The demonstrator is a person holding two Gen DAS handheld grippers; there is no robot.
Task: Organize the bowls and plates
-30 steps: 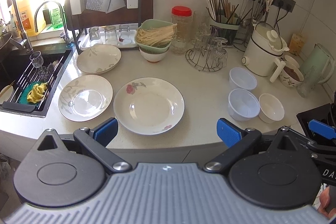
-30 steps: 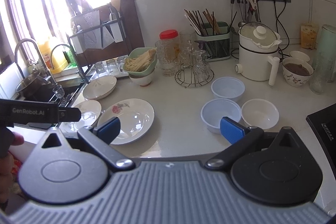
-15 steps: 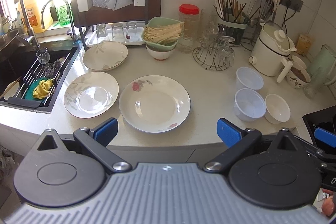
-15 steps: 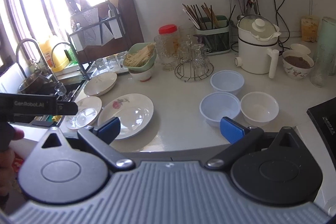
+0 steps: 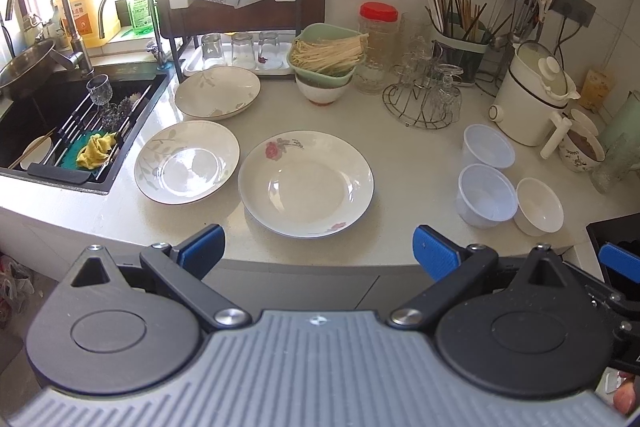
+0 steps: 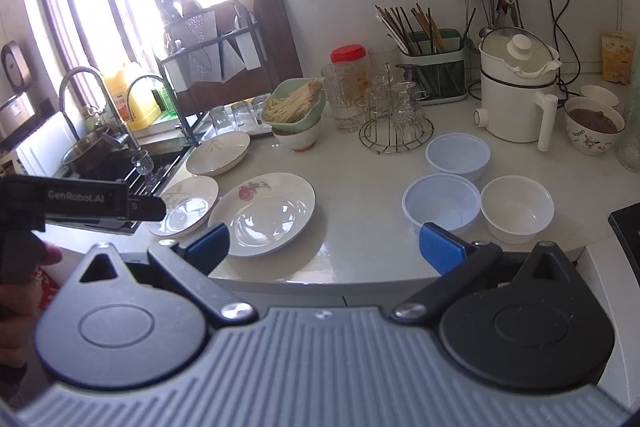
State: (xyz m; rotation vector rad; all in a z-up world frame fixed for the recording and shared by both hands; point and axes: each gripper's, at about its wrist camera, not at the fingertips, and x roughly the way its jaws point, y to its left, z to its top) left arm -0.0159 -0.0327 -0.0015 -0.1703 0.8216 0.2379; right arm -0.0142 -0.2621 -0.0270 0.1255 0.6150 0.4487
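Our left gripper (image 5: 316, 247) was wide and empty. The rose plate (image 5: 306, 183) sat just ahead of it. Our right gripper (image 6: 324, 247) was wide too, nearer the bowls (image 6: 440, 201).

We are looking down from off the counter's (image 5: 400, 155) front edge in both wrist views. Both are sharing the rose plate (image 5: 306, 183) (image 6: 262, 213) and plastic bowls (image 5: 486, 195) (image 6: 440, 201).
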